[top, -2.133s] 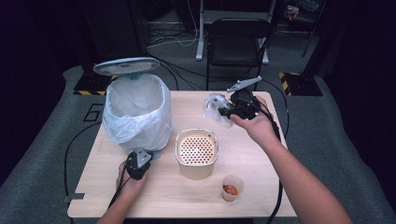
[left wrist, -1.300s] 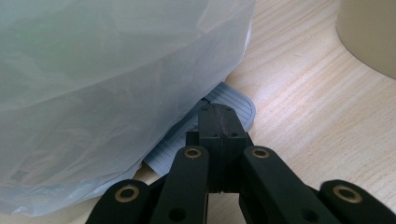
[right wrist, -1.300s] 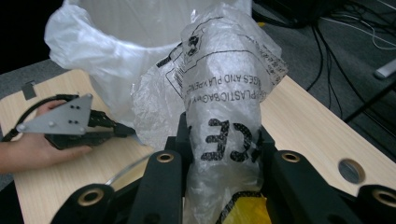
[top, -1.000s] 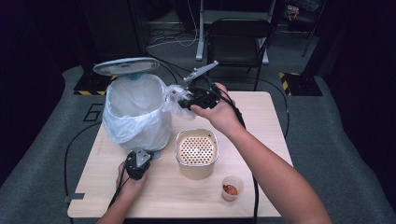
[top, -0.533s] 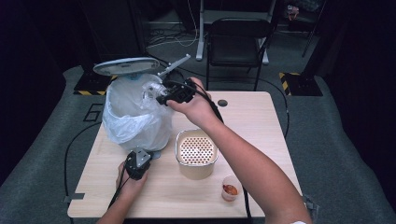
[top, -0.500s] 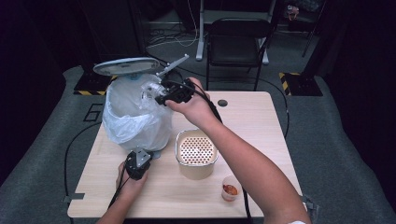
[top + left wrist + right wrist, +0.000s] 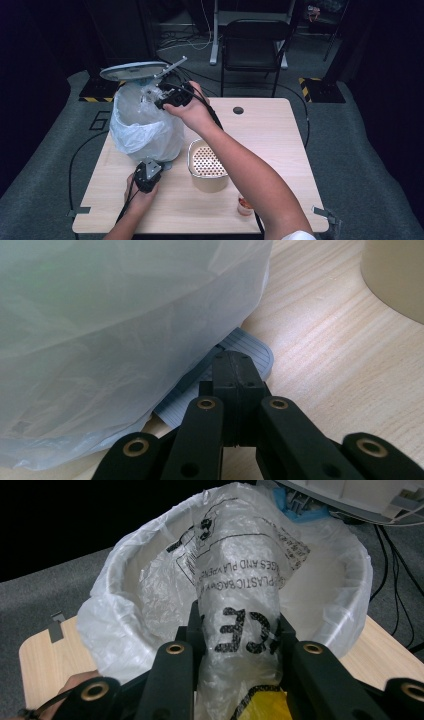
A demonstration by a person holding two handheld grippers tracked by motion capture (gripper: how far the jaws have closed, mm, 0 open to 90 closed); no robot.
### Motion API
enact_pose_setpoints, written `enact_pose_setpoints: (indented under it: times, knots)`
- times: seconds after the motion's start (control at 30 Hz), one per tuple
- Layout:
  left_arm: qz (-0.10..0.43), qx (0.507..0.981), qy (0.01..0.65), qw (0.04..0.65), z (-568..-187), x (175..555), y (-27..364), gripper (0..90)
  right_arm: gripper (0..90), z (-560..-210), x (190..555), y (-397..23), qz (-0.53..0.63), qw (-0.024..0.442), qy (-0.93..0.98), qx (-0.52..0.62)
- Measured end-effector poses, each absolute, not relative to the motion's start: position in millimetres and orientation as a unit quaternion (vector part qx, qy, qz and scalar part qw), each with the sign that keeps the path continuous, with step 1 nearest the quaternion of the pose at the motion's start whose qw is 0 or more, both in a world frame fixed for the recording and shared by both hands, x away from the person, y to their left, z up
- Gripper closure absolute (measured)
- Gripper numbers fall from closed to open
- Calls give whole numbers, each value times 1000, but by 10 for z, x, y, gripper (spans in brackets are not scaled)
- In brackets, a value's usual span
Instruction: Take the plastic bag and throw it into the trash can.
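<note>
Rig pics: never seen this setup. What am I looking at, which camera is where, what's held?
A person holds a two-fingered gripper in each hand. The high view looks down on a wooden table; the other two cameras ride on the grippers. On the table: a lined bin with its lid up, a perforated container and a small cup. The right gripper holds a crumpled printed plastic bag over the bin. The left gripper, shut, presses the bin's pedal.

Premises present as a lab-type recording space rather than a home: a bare wooden table [image 7: 280, 135] on grey carpet [image 7: 360, 165], hazard-striped floor blocks [image 7: 315, 82], loose cables [image 7: 180, 42] and a black chair [image 7: 252, 45] beyond the tongs, against dark surroundings.
</note>
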State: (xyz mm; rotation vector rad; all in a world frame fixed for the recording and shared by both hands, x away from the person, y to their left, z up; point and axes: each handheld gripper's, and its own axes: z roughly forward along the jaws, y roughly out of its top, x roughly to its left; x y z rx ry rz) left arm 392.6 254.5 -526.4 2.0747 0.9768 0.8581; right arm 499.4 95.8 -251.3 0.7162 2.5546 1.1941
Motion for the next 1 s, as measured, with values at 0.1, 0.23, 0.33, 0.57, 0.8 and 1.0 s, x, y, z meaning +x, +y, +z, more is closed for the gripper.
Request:
enact_pose_setpoints:
  times: [0.1, 0.23, 0.33, 0.57, 0.8, 1.0]
  knots:
    - [330, 797, 375, 340, -5265, 3925, 2543, 900, 714, -2544, 5024, 1002, 407, 116, 872, 248]
    - [348, 786, 377, 346, -5291, 3927, 2524, 900, 711, -2588, 5060, 1058, 405, 119, 872, 250]
    - [334, 797, 375, 337, -5266, 3920, 2535, 900, 711, -2621, 5097, 1102, 407, 120, 867, 260]
    - [334, 797, 374, 336, -5266, 3919, 2534, 900, 704, -2666, 5146, 1190, 412, 128, 862, 265]
    - [336, 797, 373, 336, -5268, 3917, 2531, 900, 396, -2719, 5170, 1236, 416, 136, 851, 290]
    - [337, 797, 373, 336, -5269, 3914, 2525, 900, 336, -2725, 5122, 1209, 419, 151, 849, 285]
